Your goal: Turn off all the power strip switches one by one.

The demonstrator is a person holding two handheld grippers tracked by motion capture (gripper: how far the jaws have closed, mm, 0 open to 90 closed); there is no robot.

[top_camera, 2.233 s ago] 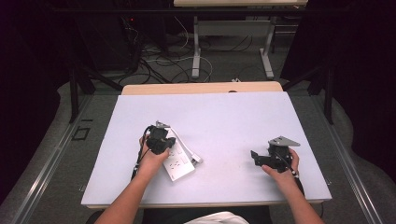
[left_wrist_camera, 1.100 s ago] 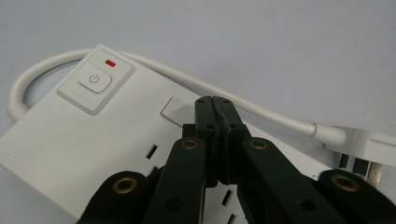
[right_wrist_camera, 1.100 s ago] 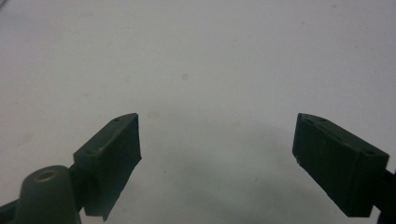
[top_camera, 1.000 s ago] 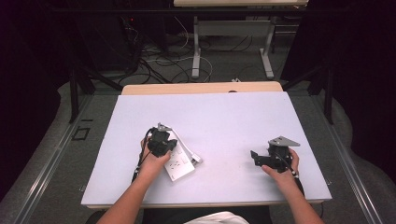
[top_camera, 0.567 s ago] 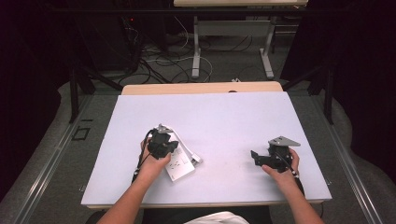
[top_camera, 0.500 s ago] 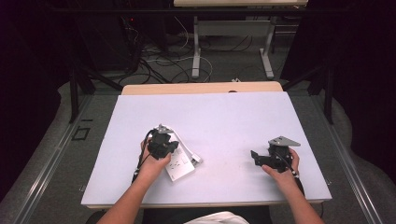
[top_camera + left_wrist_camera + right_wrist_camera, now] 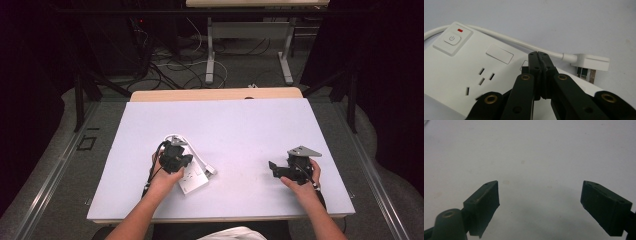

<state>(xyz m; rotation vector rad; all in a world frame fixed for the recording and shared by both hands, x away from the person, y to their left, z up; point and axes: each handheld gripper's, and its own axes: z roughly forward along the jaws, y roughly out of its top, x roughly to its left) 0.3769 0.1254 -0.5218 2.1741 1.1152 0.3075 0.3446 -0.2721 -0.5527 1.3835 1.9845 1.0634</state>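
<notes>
In the high view, the left gripper (image 7: 176, 159) is being held right over the white power strip (image 7: 194, 179) on the table (image 7: 240, 130), shifted a bit nearer the person than two seconds back. The right gripper (image 7: 292, 170) is being kept where it was. In the left gripper view, the jaws are being pressed together, empty, above the strip by its plug (image 7: 590, 62). In the right gripper view, jaws are being held wide apart.
</notes>
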